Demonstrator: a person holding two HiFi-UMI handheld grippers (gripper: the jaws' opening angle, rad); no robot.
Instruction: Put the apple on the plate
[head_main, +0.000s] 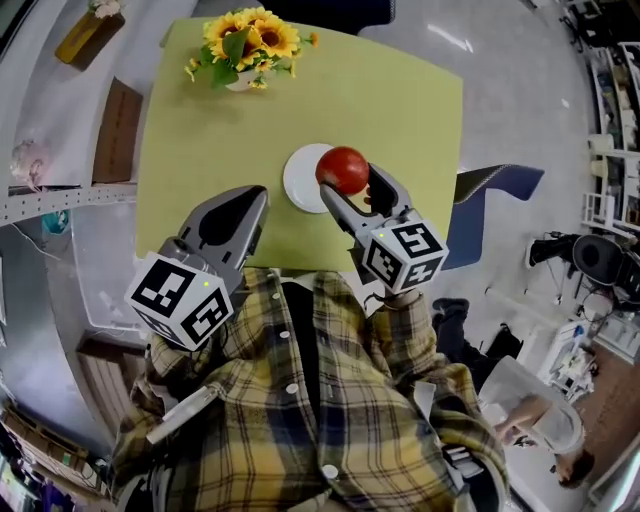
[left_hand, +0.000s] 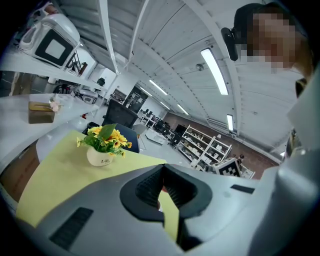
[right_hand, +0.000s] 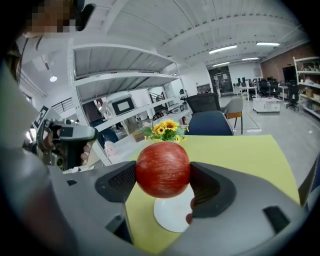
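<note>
Right gripper (head_main: 347, 188) clamps the red apple (head_main: 343, 170) between its two jaws, the pads pressed against the fruit's left and right sides. In the right gripper view the apple (right_hand: 162, 169) fills the gap between the jaws and sits in the air, lifted off the table. Just below and beyond those jaws lies the white plate (right_hand: 172, 214), bare, on the yellow-green table (right_hand: 250, 160); from the head view the apple overlaps the plate's (head_main: 300, 180) right edge. Further ahead of the right gripper, at the far side of the table (head_main: 400, 110), stands a white pot of sunflowers (head_main: 243, 45), and a blue chair (right_hand: 207, 122) shows past it. Left gripper (head_main: 235, 215) hangs to the left of the right one, near the table's near edge, its jaws drawn together on nothing.
</note>
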